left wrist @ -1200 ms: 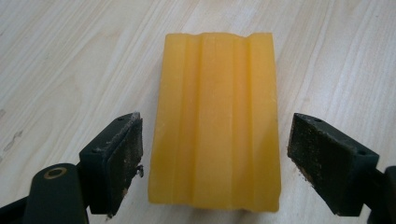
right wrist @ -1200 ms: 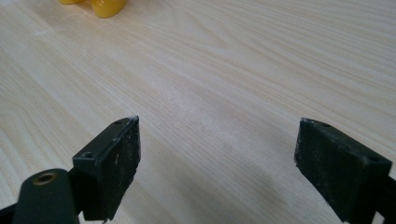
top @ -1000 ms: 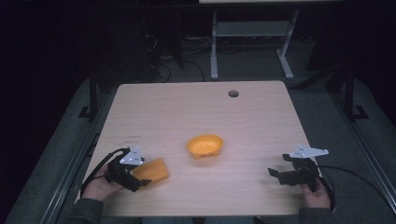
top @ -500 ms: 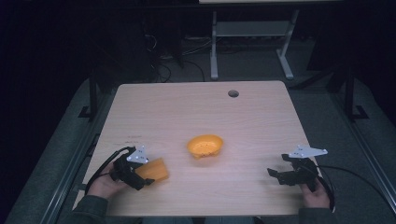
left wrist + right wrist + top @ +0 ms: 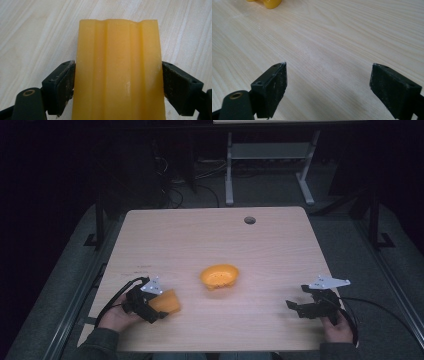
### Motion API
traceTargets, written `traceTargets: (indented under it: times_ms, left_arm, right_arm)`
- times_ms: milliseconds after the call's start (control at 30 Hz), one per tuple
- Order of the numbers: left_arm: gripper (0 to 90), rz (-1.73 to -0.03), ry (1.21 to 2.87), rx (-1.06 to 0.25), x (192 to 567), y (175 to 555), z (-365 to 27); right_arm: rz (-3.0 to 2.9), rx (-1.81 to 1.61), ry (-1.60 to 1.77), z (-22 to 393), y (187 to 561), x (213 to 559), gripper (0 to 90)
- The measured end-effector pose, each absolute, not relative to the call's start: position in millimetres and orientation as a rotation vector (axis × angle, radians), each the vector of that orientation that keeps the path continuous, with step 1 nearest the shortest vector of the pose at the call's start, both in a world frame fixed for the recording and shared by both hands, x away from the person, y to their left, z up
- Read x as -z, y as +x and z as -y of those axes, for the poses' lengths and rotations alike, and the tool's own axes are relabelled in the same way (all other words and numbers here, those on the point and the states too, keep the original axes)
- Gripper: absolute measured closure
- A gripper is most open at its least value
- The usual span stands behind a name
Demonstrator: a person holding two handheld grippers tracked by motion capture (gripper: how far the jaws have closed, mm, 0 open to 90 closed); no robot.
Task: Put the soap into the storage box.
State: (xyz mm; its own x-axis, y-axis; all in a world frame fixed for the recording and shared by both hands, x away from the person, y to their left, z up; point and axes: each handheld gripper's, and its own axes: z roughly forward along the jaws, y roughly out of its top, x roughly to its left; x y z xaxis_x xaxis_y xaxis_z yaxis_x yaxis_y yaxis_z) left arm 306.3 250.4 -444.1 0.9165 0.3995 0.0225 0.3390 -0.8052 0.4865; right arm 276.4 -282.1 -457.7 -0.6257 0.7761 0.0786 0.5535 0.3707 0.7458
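Block (image 5: pixel 117 72) is already clamped in the left gripper (image 5: pixel 152 307), bowl (image 5: pixel 219 276) not reached yet; right gripper (image 5: pixel 300 307) is held wide open, empty.

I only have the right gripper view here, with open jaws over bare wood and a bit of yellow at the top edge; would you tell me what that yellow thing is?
Observer: It is an orange bowl with small holes in its floor, standing near the middle of the table.
Operator: Thank you. What is the left gripper doing?
Observer: The left gripper is shut on a ridged orange block, one jaw against each long side.
Operator: Where is that relative to the bowl?
Observer: In the high view the block sits at the near left of the table, apart from the bowl; the right gripper is at the near right.
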Motion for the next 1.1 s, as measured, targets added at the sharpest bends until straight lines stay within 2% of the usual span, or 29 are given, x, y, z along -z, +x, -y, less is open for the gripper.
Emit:
traceTargets:
  times_ms: [1100]
  left_arm:
    - [20.5, -0.539, 2.597, -0.141, 450.8, 308.8, -246.2]
  right_arm:
    - [-2.353, -1.115, 1.171, 282.1, 276.6, 457.0, 13.9]
